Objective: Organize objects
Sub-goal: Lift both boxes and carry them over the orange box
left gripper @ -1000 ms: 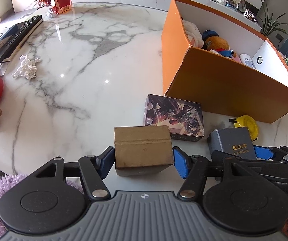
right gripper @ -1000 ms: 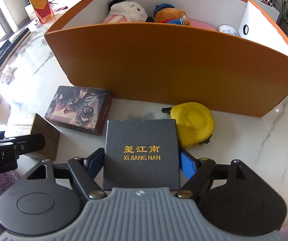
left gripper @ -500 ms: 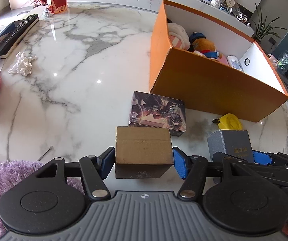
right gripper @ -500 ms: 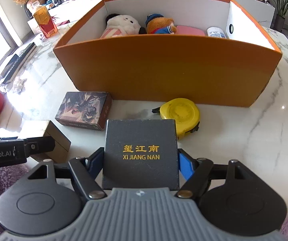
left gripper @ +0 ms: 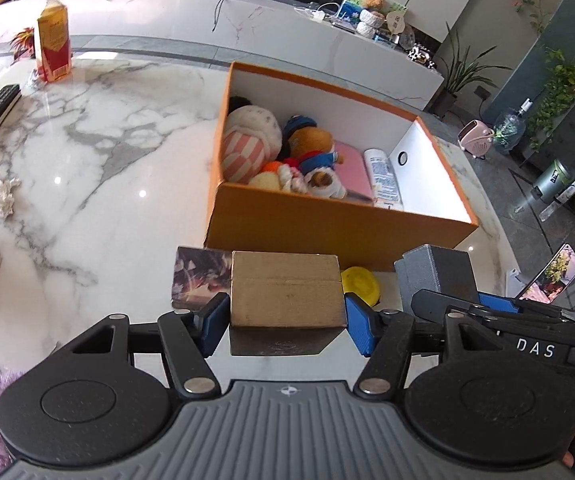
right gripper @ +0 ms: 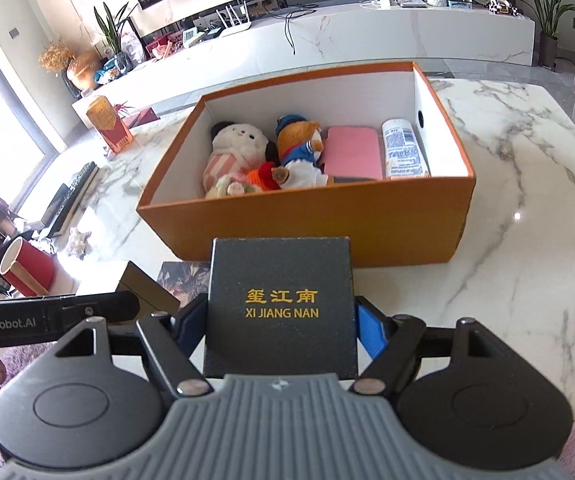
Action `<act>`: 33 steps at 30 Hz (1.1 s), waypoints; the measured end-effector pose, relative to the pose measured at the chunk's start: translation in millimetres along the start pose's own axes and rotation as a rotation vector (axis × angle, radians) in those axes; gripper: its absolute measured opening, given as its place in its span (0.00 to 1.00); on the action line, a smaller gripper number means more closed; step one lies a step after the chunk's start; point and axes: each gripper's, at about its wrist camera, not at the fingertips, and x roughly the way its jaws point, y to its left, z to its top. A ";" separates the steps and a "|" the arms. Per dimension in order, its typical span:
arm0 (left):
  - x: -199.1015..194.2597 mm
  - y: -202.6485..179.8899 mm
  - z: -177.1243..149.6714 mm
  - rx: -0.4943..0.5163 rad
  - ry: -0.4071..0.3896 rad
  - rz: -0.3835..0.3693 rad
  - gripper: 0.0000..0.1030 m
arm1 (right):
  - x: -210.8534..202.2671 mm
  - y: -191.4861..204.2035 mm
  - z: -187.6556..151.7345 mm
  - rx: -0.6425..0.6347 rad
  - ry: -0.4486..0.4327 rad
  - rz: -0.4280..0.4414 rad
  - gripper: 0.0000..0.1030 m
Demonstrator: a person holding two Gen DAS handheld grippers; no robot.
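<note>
Now, plain brown carton [left gripper: 285,294], dark gold-lettered box [right gripper: 281,304]

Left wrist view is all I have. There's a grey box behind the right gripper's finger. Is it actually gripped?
Observer: Yes. The right gripper is shut on the dark box, with a blue pad against each side.
Operator: Any marking on it?
Observer: Gold lettering on the top face: XI JIANG NAN under three Chinese characters.
Operator: Anything far left that I'm missing?
Observer: A red tube with a white open end, lying tilted at the far left of the right wrist view. I can't tell what it rests on.
</note>
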 end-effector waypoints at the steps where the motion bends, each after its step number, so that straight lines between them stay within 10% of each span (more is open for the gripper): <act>1: -1.4 -4.4 5.8 0.009 -0.007 -0.013 0.69 | -4.6 -1.9 5.8 -0.004 -0.011 0.002 0.74; 11: 20.1 -37.7 82.8 0.056 -0.040 -0.124 0.69 | -14.4 -31.6 96.7 -0.055 -0.068 -0.063 0.74; 33: 120.1 -3.1 126.3 -0.094 0.097 -0.231 0.69 | 156.3 -28.3 139.9 -0.325 0.369 -0.372 0.74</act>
